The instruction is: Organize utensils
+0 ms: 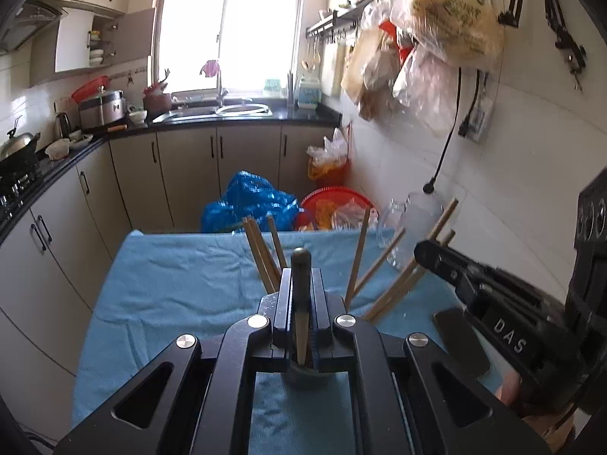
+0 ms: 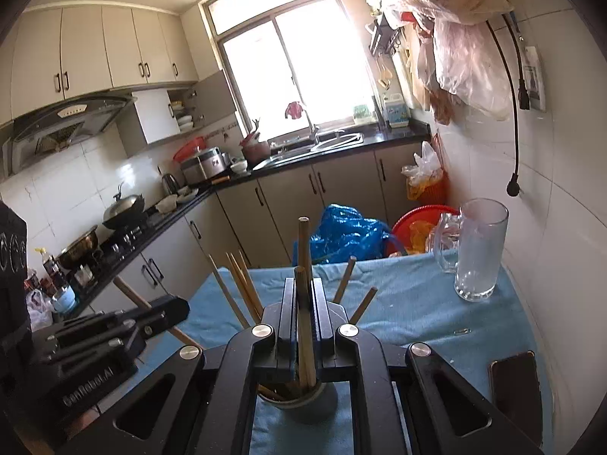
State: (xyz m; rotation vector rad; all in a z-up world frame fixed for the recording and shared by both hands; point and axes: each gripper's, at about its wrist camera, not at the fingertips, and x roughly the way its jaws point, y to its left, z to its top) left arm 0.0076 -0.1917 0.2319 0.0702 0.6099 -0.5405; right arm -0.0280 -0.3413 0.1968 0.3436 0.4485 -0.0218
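Observation:
A grey cup (image 1: pixel 303 377) stands on the blue towel (image 1: pixel 170 276) and holds several wooden chopsticks (image 1: pixel 261 258). My left gripper (image 1: pixel 301 284) is shut on a dark-handled utensil (image 1: pixel 301 265) standing in the cup. My right gripper (image 2: pixel 303 303) is shut on two wooden chopsticks (image 2: pixel 303 242) that reach down into the same cup (image 2: pixel 303 404). Other chopsticks (image 2: pixel 242 288) fan out of the cup. The right gripper also shows in the left wrist view (image 1: pixel 447 265), closed on chopsticks. The left gripper shows in the right wrist view (image 2: pixel 167 313).
A glass mug (image 2: pixel 480 250) stands at the far right of the towel. A dark phone (image 2: pixel 516 394) lies at the right, near edge. Blue bag (image 1: pixel 246 201) and red basin (image 1: pixel 334 204) sit on the floor beyond the table. Kitchen counters run along the left and back.

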